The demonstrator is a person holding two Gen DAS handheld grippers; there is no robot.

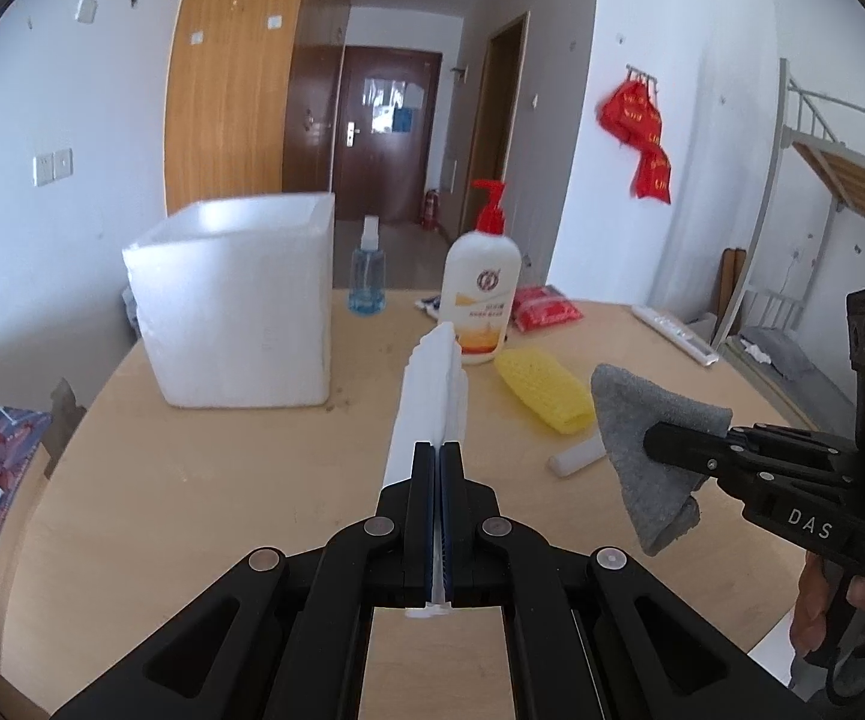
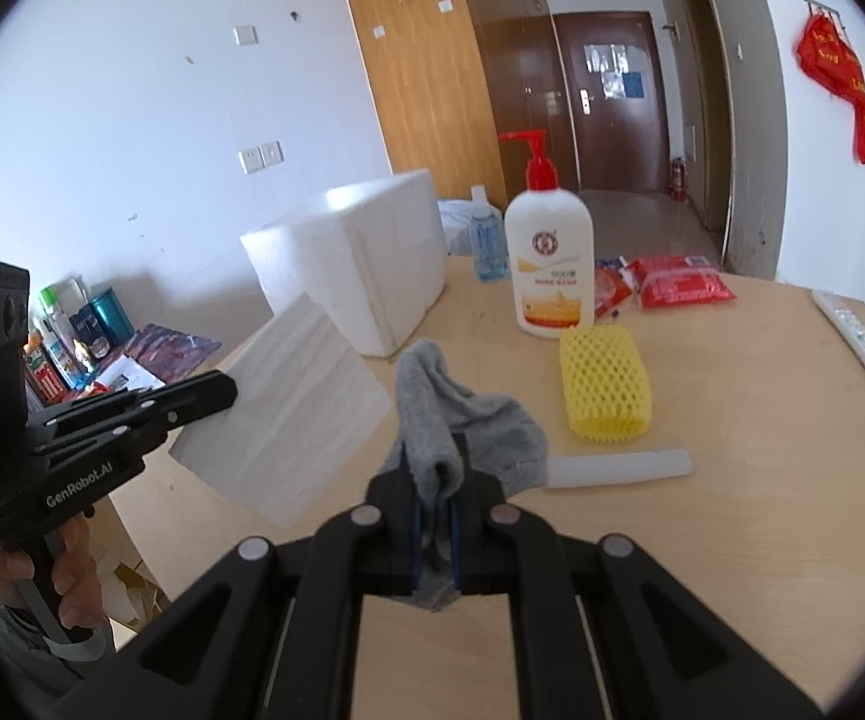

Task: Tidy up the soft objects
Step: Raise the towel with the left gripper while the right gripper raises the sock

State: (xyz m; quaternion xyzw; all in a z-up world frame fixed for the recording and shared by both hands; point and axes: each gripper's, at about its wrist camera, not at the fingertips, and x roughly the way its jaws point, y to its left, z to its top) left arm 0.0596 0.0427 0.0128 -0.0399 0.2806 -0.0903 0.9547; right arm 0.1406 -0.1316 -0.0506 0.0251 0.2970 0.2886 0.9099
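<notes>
My left gripper [image 1: 439, 450] is shut on a white foam sheet [image 1: 429, 396] and holds it edge-on above the table; the right wrist view shows it as a broad white sheet [image 2: 288, 414] in that gripper [image 2: 225, 393]. My right gripper [image 2: 435, 468] is shut on a grey sock [image 2: 462, 414] that hangs from the jaws; it also shows in the left wrist view [image 1: 642, 444] with the gripper [image 1: 657, 441]. A yellow foam net [image 2: 603, 384] and a white foam tube [image 2: 618, 468] lie on the table. An open white foam box [image 1: 240, 306] stands at the back left.
A white pump bottle with a red top [image 2: 552, 252] and a blue spray bottle [image 1: 367, 276] stand at the back of the round wooden table [image 1: 192, 510]. Red packets [image 2: 681, 288] and a remote control [image 2: 858, 336] lie at the right. A bunk bed [image 1: 840, 180] stands beyond.
</notes>
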